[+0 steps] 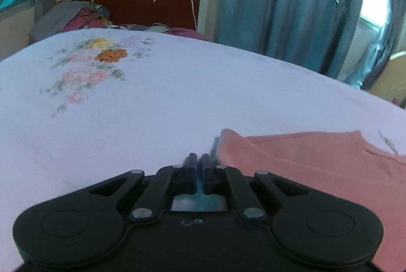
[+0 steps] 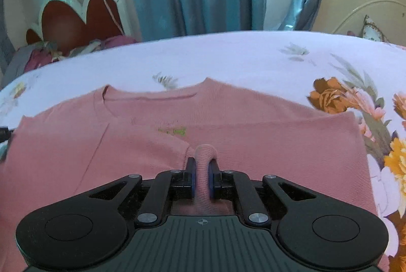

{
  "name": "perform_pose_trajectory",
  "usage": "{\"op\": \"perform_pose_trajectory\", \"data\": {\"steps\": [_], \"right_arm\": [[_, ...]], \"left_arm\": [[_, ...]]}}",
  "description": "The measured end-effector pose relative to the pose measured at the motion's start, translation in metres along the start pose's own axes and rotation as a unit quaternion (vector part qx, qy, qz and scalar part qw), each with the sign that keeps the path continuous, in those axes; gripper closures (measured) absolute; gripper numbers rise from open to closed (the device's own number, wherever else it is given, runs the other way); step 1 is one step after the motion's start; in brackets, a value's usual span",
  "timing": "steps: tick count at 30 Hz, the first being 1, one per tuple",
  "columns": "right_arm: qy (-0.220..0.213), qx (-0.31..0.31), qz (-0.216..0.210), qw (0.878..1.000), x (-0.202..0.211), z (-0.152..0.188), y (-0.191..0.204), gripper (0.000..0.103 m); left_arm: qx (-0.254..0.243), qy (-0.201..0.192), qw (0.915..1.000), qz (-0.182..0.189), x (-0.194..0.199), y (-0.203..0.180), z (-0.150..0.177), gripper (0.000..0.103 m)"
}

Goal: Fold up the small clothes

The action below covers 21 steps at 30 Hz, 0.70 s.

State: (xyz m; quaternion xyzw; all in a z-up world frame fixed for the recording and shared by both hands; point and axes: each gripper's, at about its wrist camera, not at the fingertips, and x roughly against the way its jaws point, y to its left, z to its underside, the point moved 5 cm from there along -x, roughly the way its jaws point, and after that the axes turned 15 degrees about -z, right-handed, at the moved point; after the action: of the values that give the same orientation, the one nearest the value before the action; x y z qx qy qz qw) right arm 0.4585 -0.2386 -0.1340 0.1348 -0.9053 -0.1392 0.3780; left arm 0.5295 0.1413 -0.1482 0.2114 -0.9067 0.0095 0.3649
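Note:
A pink ribbed shirt (image 2: 228, 135) lies flat on the flowered white bedsheet (image 2: 228, 58), neckline toward the far side, with a small green mark on its chest. My right gripper (image 2: 202, 163) is shut on a pinched-up ridge of the pink fabric near the shirt's near edge. In the left wrist view the same pink shirt (image 1: 317, 165) fills the lower right, one corner lifted. My left gripper (image 1: 199, 160) sits just left of that shirt edge, over the bedsheet (image 1: 152, 107). Its fingers are together and no cloth shows between them.
A red headboard with white scalloped trim (image 1: 142, 0) stands at the far side, with a pile of mixed clothes (image 1: 76, 18) beside it. Blue curtains (image 1: 279, 5) hang behind the bed. A cream curved headboard (image 2: 362, 5) rises at the right.

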Motion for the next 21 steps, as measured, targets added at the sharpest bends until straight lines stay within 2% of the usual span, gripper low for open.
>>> {"op": "perform_pose_trajectory", "data": {"steps": [2,5,8,13,17,19,21], "right_arm": [[-0.019,-0.013,0.003,1.0,0.011,-0.003,-0.003,0.079],[-0.039,-0.018,0.003,0.999,0.029,-0.009,-0.005,0.079],[-0.043,-0.02,-0.009,0.999,0.038,-0.009,0.0,0.079],[-0.01,0.013,-0.03,0.999,0.034,0.008,0.028,0.079],[0.019,0.039,-0.018,0.999,0.026,0.029,0.035,0.079],[0.033,0.051,-0.007,0.998,0.02,0.039,0.028,0.079],[0.027,0.033,-0.013,0.999,0.023,0.039,0.024,0.079]], "left_arm": [[-0.002,-0.011,0.9999,-0.002,0.008,0.005,-0.003,0.087],[-0.004,-0.028,0.9995,0.011,0.029,0.01,-0.007,0.08],[-0.023,-0.045,0.9981,0.035,0.053,0.004,-0.006,0.08],[-0.071,-0.034,0.9943,0.073,0.078,-0.019,0.025,0.078],[-0.102,-0.017,0.9929,0.059,0.072,-0.025,0.054,0.075],[-0.128,-0.038,0.99,0.045,0.071,-0.027,0.059,0.075],[-0.132,-0.036,0.9899,0.038,0.07,-0.027,0.058,0.074]]}}
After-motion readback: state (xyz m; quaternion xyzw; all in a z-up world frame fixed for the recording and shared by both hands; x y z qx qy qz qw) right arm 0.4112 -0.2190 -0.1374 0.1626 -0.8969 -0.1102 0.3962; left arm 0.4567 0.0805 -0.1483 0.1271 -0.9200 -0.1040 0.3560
